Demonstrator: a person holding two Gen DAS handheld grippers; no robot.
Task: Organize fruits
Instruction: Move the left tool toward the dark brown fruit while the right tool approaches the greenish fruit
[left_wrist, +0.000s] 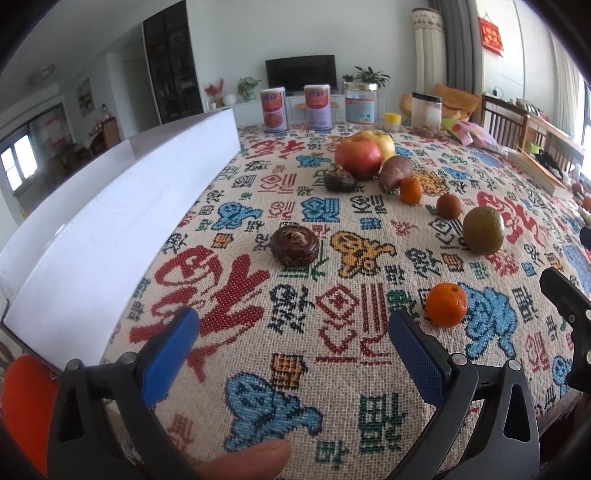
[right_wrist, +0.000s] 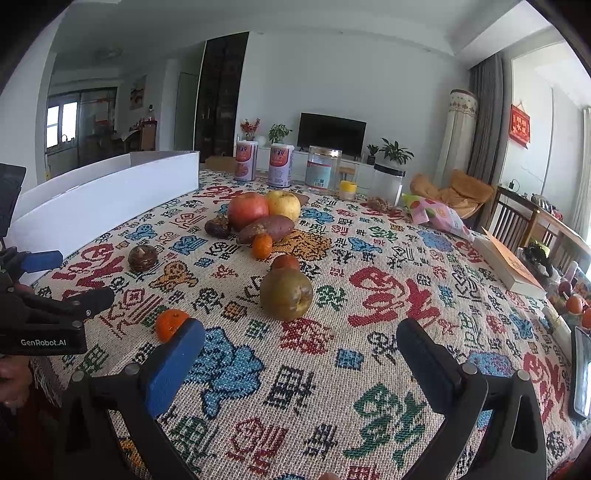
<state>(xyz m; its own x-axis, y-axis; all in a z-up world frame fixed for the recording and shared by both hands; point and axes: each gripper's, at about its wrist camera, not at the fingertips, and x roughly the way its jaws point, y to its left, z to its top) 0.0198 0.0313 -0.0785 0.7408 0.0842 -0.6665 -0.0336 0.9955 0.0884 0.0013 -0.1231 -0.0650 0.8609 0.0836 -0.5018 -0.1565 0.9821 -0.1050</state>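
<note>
My left claw was wide open and held nothing, and my right claw was wide open and held nothing too. Both hung low over the near part of the patterned cloth, where bare cloth lay between the blue fingers. The fruits sat further out. In the left view a small orange lay at about 1 o'clock, just beside my right finger tip. A brown-green pear sat beyond it, and a dark round fruit sat at 12 o'clock, alone. Far off at 12 o'clock a red apple and a yellow apple touched each other. A long white box ran along the cloth's edge from 9 to 11 o'clock like a wall. Tins stood at the far edge.
</note>
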